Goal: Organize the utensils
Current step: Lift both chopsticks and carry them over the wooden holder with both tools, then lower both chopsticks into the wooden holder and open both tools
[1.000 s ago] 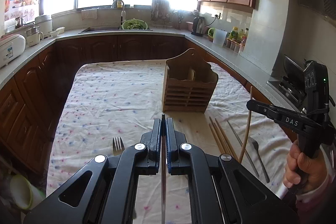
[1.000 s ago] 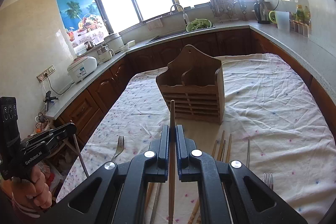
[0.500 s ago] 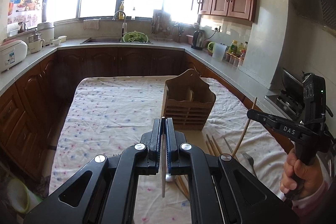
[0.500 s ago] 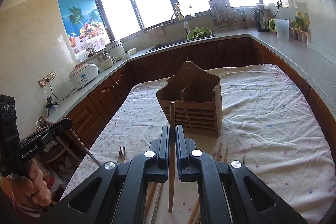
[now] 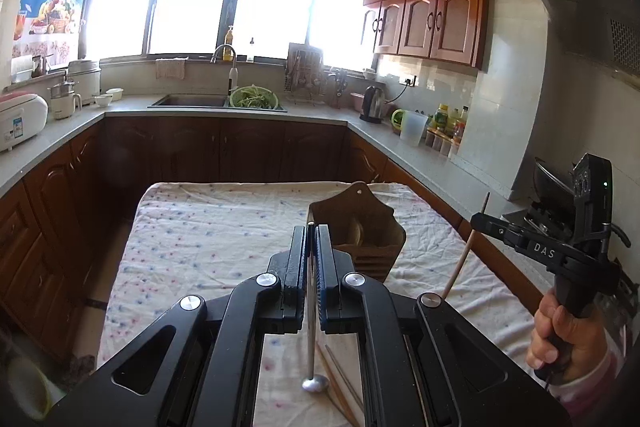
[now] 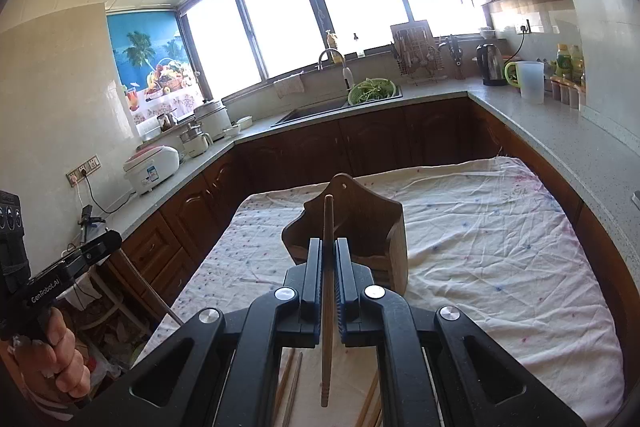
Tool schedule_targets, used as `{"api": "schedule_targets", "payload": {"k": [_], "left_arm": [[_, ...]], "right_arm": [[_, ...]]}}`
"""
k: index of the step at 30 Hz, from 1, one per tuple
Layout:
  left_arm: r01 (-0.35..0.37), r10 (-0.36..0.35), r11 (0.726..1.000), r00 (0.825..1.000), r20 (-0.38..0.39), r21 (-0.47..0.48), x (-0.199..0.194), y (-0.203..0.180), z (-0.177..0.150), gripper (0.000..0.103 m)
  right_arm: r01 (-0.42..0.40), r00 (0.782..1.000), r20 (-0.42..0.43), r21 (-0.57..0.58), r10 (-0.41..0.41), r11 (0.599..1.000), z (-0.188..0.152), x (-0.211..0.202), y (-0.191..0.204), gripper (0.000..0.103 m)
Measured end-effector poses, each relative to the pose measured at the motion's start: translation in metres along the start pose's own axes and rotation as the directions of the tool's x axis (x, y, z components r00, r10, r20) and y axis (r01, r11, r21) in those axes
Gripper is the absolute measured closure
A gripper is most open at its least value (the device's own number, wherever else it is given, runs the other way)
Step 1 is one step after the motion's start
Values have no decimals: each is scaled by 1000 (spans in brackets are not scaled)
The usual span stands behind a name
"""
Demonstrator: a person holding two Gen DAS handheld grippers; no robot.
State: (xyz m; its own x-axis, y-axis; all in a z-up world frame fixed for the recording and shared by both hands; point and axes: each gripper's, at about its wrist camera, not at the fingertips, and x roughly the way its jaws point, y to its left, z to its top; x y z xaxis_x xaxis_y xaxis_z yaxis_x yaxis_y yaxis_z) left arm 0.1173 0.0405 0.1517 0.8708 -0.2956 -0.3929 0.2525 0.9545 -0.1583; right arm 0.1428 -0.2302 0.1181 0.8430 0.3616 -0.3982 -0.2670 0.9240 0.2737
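A wooden utensil holder point(image 5: 362, 235) stands on the cloth-covered table point(image 5: 208, 231); it also shows in the right wrist view point(image 6: 360, 227). My left gripper point(image 5: 311, 233) is shut on a metal spoon point(image 5: 311, 339), held upright with its bowl hanging down, just left of and above the holder. My right gripper point(image 6: 329, 247) is shut on a wooden chopstick point(image 6: 328, 299), held upright in front of the holder. The right gripper point(image 5: 480, 218) with its chopstick point(image 5: 464, 259) also shows at the right of the left wrist view.
Loose chopsticks point(image 5: 340, 387) lie on the cloth below the grippers, also seen in the right wrist view point(image 6: 292, 383). Counters with a sink point(image 5: 188, 101), a kettle point(image 5: 372, 99) and a rice cooker point(image 5: 18, 119) ring the table.
Both grippers have risen well above the table, each carrying its utensil. The holder and the cloth now sit lower in both views.
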Motion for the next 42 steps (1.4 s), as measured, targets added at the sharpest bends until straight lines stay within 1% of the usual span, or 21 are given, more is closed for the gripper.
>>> {"api": "schedule_targets", "payload": {"k": [8, 14, 18, 21, 26, 29, 32, 37, 42], "left_arm": [[14, -14, 1000, 998, 63, 2, 11, -5, 31, 100], [30, -28, 999, 992, 120, -12, 24, -5, 59, 100], [37, -36, 999, 986, 161, -4, 31, -10, 78, 100], [43, -42, 999, 982, 182, -3, 42, -11, 91, 100], [59, -55, 998, 980, 191, -15, 72, -11, 105, 100], [63, -55, 997, 982, 180, -35, 95, -8, 103, 100], [50, -40, 997, 985, 168, -59, 119, -2, 94, 100], [36, -22, 995, 989, 146, -95, 155, 7, 72, 100], [23, -8, 991, 993, 117, -128, 181, 11, 53, 100]], "right_arm": [[19, 998, 59, 2, -19, 1000, 31, 3, -7, 97], [30, 993, 117, 2, -30, 1000, 59, 7, -9, 97], [49, 986, 160, 3, -49, 999, 80, 11, -13, 97], [52, 983, 175, 19, -55, 998, 94, 19, -19, 97], [71, 977, 200, 47, -79, 996, 108, 35, -33, 97], [81, 975, 200, 59, -92, 995, 108, 49, -39, 97], [85, 978, 185, 78, -98, 993, 103, 66, -48, 97], [101, 980, 158, 121, -119, 988, 82, 92, -62, 97], [102, 983, 138, 148, -123, 984, 62, 110, -69, 97]]}}
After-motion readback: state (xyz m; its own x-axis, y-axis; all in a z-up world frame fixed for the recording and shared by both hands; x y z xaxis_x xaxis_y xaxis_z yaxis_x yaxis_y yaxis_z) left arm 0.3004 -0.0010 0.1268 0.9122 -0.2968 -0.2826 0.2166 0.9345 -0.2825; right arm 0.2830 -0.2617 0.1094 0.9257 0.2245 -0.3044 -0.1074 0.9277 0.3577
